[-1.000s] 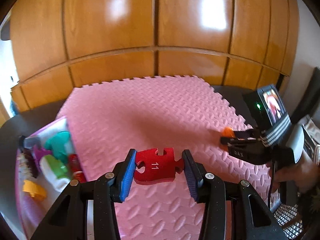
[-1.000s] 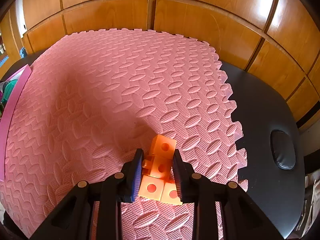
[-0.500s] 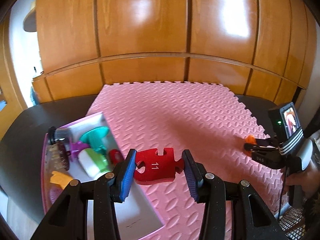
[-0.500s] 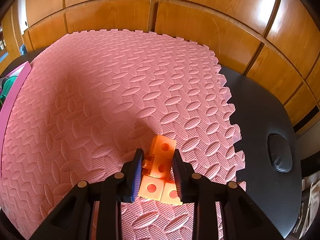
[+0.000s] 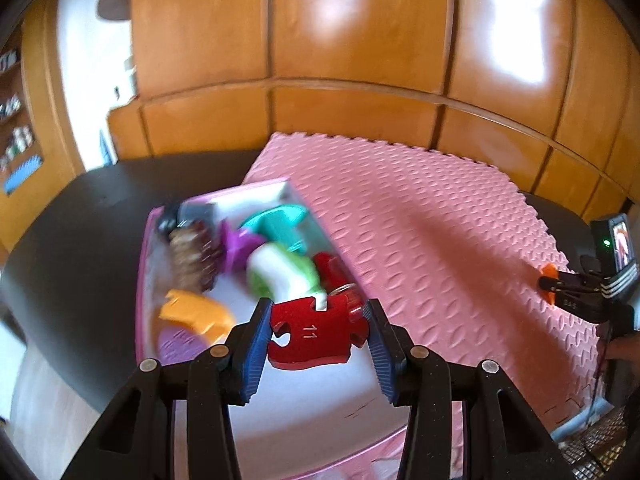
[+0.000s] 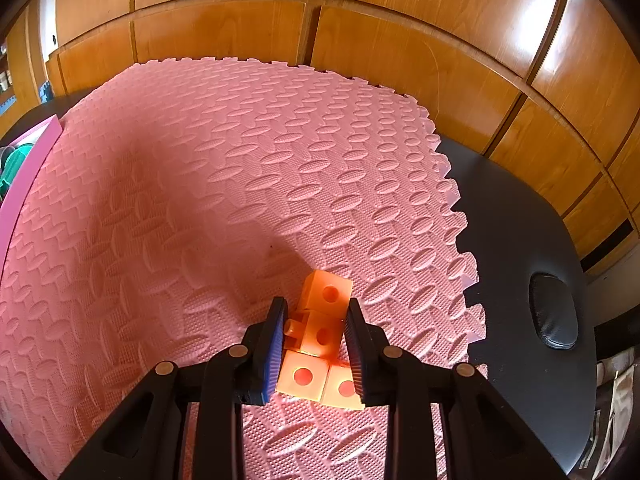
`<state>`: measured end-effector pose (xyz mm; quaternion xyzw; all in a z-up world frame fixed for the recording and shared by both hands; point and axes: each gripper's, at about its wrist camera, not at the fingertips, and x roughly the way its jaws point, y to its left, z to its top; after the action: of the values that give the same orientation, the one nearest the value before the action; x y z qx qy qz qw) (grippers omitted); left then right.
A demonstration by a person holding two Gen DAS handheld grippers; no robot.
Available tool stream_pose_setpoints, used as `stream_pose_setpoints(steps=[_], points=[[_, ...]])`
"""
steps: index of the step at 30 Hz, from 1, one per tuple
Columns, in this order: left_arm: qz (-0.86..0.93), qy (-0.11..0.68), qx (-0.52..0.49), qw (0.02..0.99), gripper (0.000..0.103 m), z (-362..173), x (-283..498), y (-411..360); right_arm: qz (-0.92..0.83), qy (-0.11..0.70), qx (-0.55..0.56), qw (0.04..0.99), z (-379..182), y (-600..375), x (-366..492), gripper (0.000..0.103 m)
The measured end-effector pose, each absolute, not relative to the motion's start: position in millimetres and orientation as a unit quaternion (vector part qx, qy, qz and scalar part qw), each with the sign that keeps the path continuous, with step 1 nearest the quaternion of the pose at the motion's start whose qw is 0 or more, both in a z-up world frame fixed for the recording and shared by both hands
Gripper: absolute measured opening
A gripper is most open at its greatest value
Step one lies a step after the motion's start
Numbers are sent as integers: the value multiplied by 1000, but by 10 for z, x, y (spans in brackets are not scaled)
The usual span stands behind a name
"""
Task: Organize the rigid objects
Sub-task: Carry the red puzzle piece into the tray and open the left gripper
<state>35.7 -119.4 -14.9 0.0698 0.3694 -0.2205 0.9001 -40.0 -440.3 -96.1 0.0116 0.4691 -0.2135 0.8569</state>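
Left gripper: the left gripper [image 5: 316,340] is clamped on a red puzzle piece [image 5: 316,334], one blue pad on each side edge; the number 11 shows on the piece's top face.
Puzzle piece place: held in the air above the near end of the pink tray [image 5: 146,264], at 6 o'clock in the left wrist view, clear of the tray's white floor.
Tray contents: a teal cup [image 5: 280,220], a purple toy [image 5: 236,246], a green-and-white bottle [image 5: 284,270], a yellow piece [image 5: 196,314] and a brown brush [image 5: 192,256], all blurred, lying from 9 to 11 o'clock of the held piece.
Right gripper: the right gripper [image 6: 316,344] is closed narrow on a cluster of orange blocks [image 6: 320,336], pads pressed on both sides; the cluster sits low over the pink mat [image 6: 200,200], whether touching it I cannot tell.
Right gripper from the left view: at 3 o'clock, over the mat's right edge, with the orange blocks showing at its tips.
Change, left: a second ago the red piece hung over the bare mat with the tray off at 8 o'clock; the tray now lies directly under and behind it, and the view has rolled.
Change, right: same grip, same spot on the mat, blocks unchanged.
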Motion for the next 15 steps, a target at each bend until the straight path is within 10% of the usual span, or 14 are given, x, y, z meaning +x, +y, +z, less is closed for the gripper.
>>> stream_pose_setpoints(steps=[15], points=[[-236,425,29,873,46,-536,415,-702,-213,470,14,857,-959,-4398,-407,28]])
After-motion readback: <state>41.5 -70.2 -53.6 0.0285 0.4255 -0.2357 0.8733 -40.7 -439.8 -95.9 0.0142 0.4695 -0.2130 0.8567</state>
